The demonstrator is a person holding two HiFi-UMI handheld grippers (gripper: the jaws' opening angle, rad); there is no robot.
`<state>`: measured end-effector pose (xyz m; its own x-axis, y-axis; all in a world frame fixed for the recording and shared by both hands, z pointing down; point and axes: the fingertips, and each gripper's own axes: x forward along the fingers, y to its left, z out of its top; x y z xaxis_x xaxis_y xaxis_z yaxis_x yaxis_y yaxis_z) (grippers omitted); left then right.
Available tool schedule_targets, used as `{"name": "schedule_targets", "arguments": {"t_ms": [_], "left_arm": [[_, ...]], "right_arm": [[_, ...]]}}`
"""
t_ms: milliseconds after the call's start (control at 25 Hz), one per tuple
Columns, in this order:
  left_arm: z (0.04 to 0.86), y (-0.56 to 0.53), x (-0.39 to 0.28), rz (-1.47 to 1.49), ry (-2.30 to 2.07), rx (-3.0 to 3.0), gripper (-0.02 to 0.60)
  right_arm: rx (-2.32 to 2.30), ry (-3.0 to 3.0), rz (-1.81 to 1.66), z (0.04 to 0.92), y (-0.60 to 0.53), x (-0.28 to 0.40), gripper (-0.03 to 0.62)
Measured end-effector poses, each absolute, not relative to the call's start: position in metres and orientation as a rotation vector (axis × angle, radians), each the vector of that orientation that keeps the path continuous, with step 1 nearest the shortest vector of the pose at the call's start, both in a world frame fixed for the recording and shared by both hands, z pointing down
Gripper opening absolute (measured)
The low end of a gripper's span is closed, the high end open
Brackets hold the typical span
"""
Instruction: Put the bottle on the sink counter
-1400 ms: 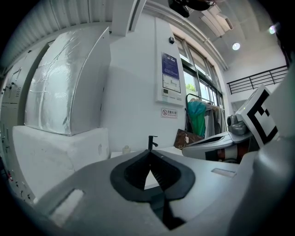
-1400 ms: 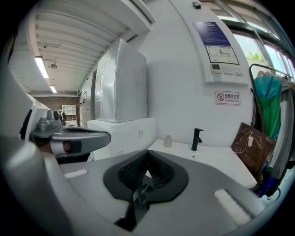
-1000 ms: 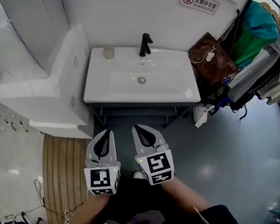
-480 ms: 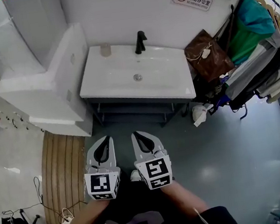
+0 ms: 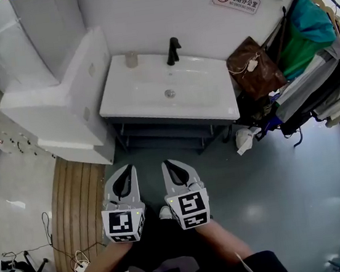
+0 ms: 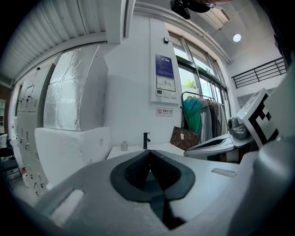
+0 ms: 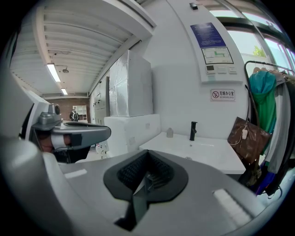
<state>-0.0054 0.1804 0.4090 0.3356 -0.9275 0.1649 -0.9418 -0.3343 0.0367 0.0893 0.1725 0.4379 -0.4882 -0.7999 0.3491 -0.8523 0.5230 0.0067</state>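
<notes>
Left gripper (image 5: 128,168) and right gripper (image 5: 167,163) both clenched empty, well short of sink counter (image 5: 213,109); small bottle (image 5: 131,59) already stands there beside faucet (image 5: 174,51), so placing looks done, next is probably just standing off.

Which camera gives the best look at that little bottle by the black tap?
The head view: the bottle stands unobstructed on the sink counter, left of the tap. Both gripper views show it only as a tiny, distant shape beyond their jaws.
</notes>
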Motion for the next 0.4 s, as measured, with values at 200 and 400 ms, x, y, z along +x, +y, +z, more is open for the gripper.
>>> {"name": "schedule_targets", "arguments": {"t_ms": [200, 400], "left_arm": [[0.4064, 0.1836, -0.0087, 0.166, -1.738, 2.463, 0.003], [0.4044, 0.183, -0.0121, 0.161, -1.74, 2.463, 0.003]], "right_arm": [[1.373, -2.463, 0.228, 0.4347, 0.175, 0.0843, 0.0], [1.361, -2.457, 0.232, 0.436, 0.1751, 0.0806, 0.0]]}}
